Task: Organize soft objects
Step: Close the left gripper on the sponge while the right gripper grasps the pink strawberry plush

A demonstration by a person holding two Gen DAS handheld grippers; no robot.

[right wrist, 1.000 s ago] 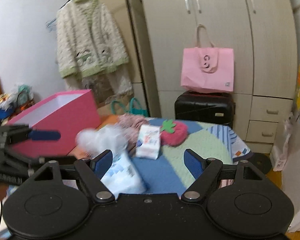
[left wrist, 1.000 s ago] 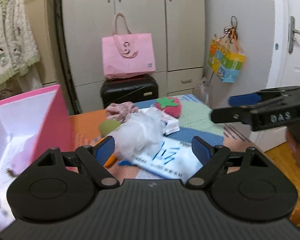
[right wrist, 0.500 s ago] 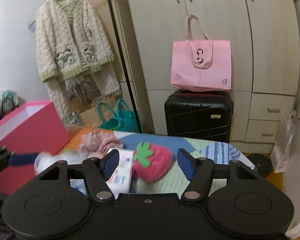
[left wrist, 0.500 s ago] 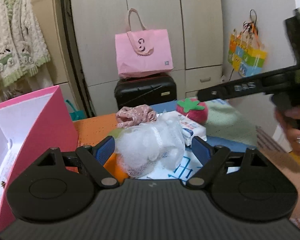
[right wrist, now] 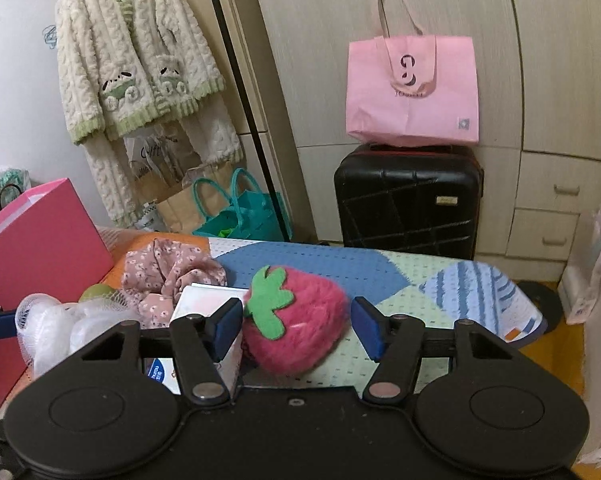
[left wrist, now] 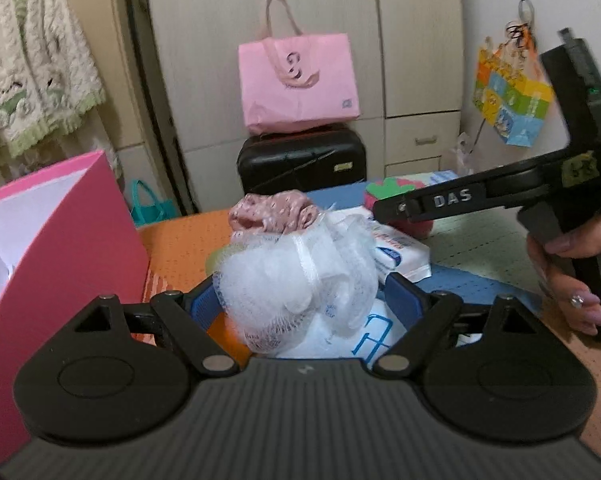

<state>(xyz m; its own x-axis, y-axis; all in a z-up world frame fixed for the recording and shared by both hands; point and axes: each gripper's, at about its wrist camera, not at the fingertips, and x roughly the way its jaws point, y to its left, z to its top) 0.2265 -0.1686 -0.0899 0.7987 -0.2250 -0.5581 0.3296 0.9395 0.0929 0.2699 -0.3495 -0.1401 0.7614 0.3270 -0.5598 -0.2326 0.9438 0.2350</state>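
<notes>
Your left gripper (left wrist: 300, 300) has its jaws wide around the white mesh bath pouf (left wrist: 296, 276), which sits on a blue-printed white pack (left wrist: 364, 332) on the bench (left wrist: 180, 240). The pads flank the netting, but whether they press it cannot be told. Close gently and take the bulk of the ball, not only a loose frill or its ribbon loop, or the mesh will probably stretch and slip. Lift straight up so the pack beneath stays put, then carry it to the open pink box (left wrist: 60, 248) just to your left.

Your right gripper (right wrist: 296, 326) frames the fuzzy pink strawberry plush (right wrist: 300, 328) with jaws at a middling width and not yet pressing it; the left pad sits close to the tissue pack (right wrist: 204, 304). Shift slightly right so you pinch only the plush, across its body and not the green felt leaf. A floral pink cloth (right wrist: 168, 276) lies behind, waiting its turn.

As for writing: the side of the right gripper reads "DAS" in the left wrist view. The tissue pack's blue printing is too blurred to read. The pink tote bag (right wrist: 412, 92) on the black suitcase (right wrist: 408, 200) carries a rounded logo with small, illegible lettering beneath.
</notes>
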